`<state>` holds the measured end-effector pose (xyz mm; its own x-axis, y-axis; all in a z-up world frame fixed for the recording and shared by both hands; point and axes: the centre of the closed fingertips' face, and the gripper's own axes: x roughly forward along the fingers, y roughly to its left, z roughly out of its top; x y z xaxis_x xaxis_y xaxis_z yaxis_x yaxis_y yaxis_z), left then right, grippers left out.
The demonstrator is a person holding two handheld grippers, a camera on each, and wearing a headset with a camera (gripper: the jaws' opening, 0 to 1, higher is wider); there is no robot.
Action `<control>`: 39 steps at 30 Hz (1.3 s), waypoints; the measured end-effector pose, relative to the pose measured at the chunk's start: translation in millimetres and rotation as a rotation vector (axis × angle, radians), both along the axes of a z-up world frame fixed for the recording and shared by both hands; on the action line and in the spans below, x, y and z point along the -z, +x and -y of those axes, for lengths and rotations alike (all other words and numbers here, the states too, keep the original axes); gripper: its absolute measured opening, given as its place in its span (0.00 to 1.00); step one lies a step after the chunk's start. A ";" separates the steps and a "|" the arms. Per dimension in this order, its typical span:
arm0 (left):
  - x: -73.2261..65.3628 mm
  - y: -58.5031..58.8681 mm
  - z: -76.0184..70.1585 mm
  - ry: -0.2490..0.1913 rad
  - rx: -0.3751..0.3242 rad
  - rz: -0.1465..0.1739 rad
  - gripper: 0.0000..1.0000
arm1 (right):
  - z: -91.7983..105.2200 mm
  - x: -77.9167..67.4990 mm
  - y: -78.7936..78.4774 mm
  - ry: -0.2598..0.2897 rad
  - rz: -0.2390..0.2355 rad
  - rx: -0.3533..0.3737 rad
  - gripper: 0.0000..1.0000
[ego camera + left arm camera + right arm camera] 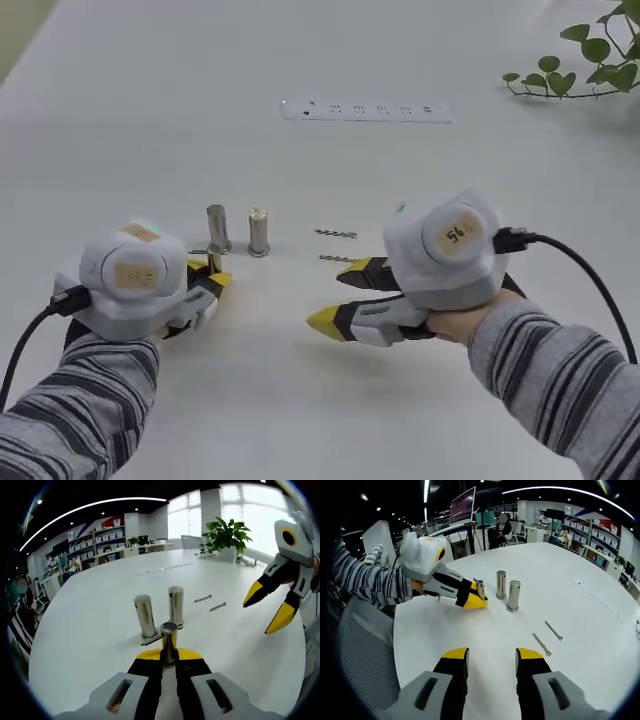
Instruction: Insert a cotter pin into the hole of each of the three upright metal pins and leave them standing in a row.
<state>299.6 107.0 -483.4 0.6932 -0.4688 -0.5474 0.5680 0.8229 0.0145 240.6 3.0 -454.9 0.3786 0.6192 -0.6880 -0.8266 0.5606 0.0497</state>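
Observation:
My left gripper (213,276) (169,655) is shut on a short metal pin (169,639) (213,262) that stands on the table. A cotter pin (151,640) sticks sideways through that pin near its top. Just behind it stand two other upright metal pins (218,228) (259,232) (145,615) (175,605) side by side. Two loose cotter pins (336,233) (337,258) (553,630) (541,644) lie flat to their right. My right gripper (338,297) (492,657) is open with nothing between its fingers, low over the table near the loose cotter pins.
A white power strip (365,110) lies further back on the white table (300,400). A leafy plant (590,60) reaches in at the far right corner. A mesh office chair (365,645) stands beside the table's edge.

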 end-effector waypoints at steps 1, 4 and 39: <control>-0.5 0.2 0.2 -0.004 -0.002 0.003 0.05 | 0.1 0.1 -0.2 0.000 -0.001 0.001 0.33; -0.9 0.0 0.9 -0.007 -0.002 0.004 0.05 | 0.9 0.5 -0.1 0.003 -0.003 0.007 0.33; -8.2 -8.2 -8.3 -0.031 -0.020 -0.014 0.28 | -0.8 -1.6 2.9 0.055 0.004 0.070 0.35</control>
